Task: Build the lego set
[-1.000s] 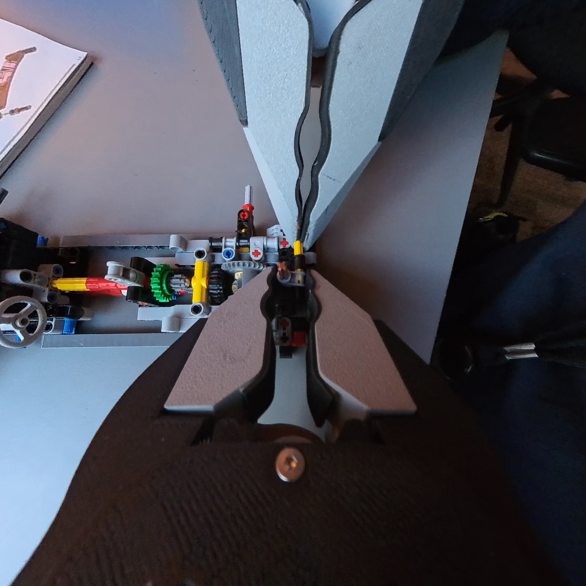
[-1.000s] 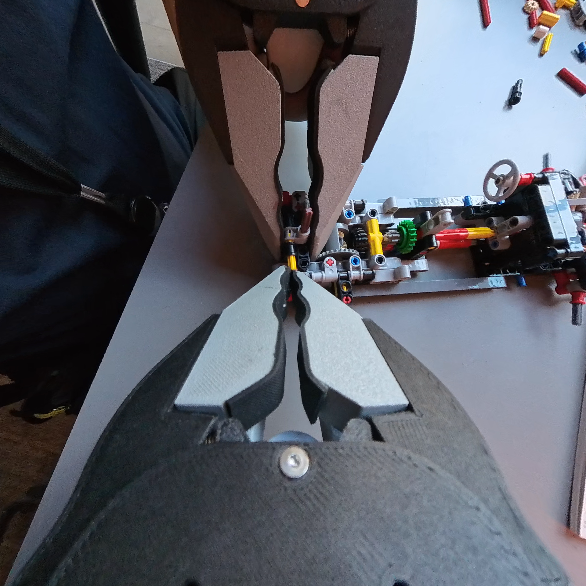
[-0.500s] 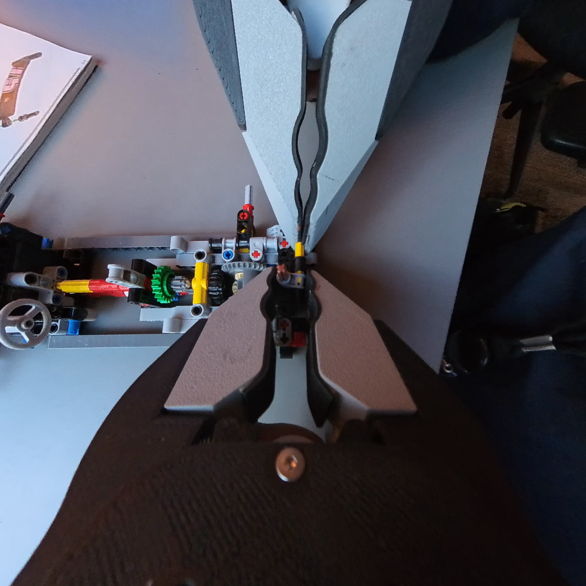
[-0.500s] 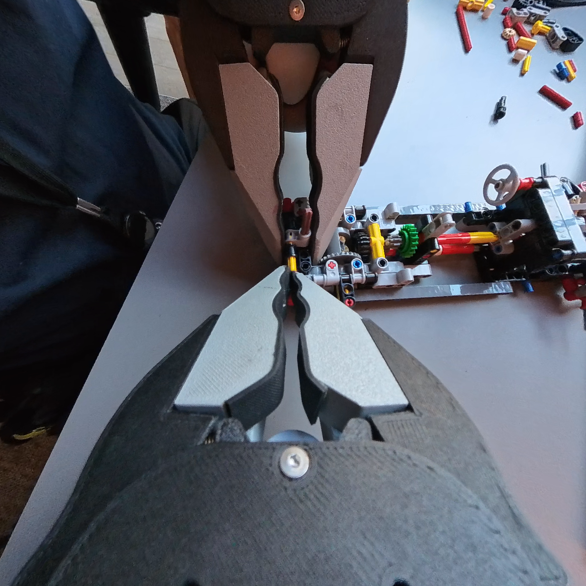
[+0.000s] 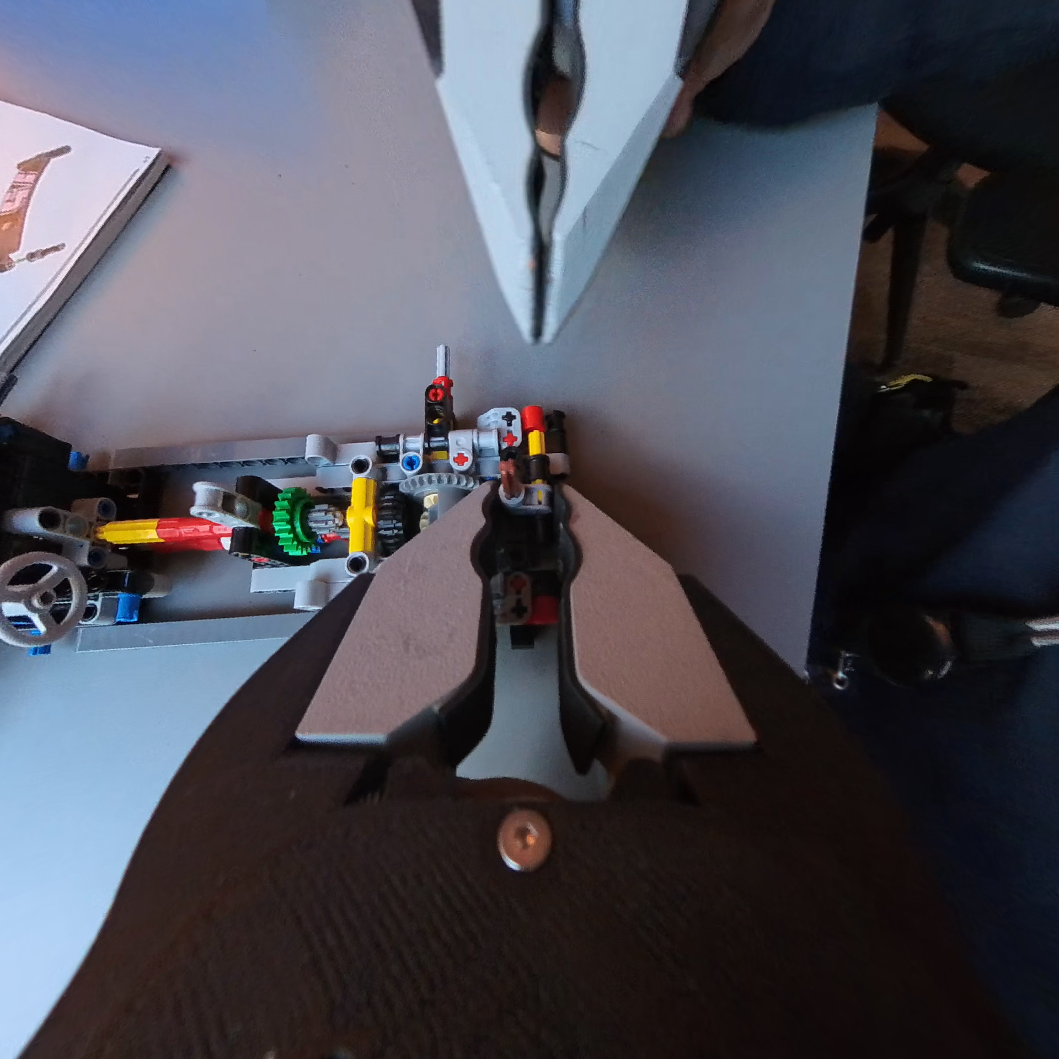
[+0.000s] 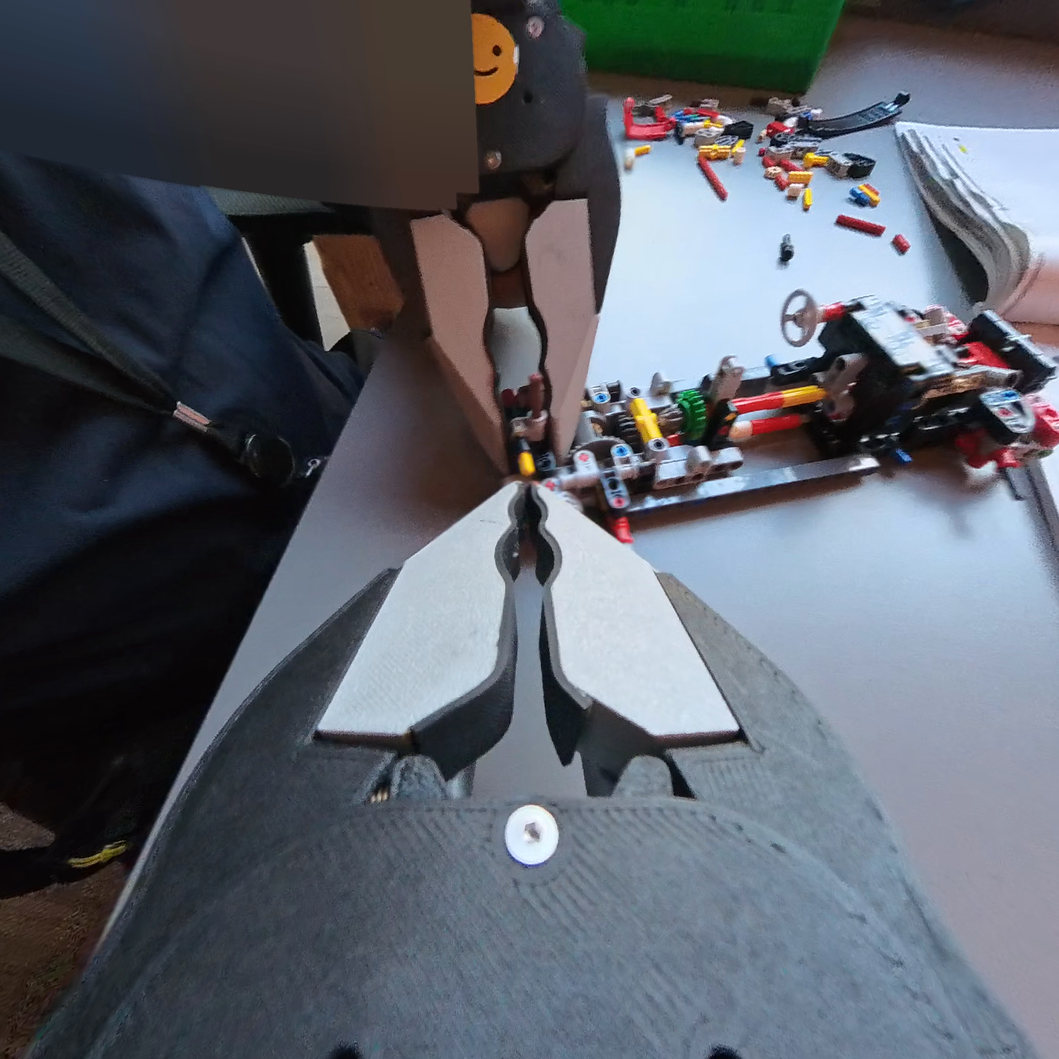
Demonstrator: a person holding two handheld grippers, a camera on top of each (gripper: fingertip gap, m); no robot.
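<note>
A long brick-built chassis model (image 5: 355, 516) lies on the grey table (image 5: 286, 286), with a green gear and a grey steering wheel (image 5: 40, 596). My left gripper (image 5: 524, 498) is shut on the model's near end, its pads against the black and grey parts there. It also shows in the right wrist view (image 6: 524, 424). A yellow axle with a red bush (image 5: 532, 416) sticks out just beyond its tips. My right gripper (image 6: 526, 493) is shut, with nothing seen between its tips. In the left wrist view it (image 5: 538, 335) hangs clear of the model's end.
An open booklet (image 5: 63, 212) lies at the far left. Loose small pieces (image 6: 773, 155) are scattered near a green bin (image 6: 705, 40), beside a paper stack (image 6: 985, 200). The table edge (image 5: 831, 458) and a person's dark clothing (image 6: 114, 401) are close by. The gap from one gripper's tips to the other's is roughly 5 centimetres.
My right gripper, still shut, has drawn back and up from the model's end, which uncovers the red bush on the yellow axle. My left gripper keeps its hold and has not moved.
</note>
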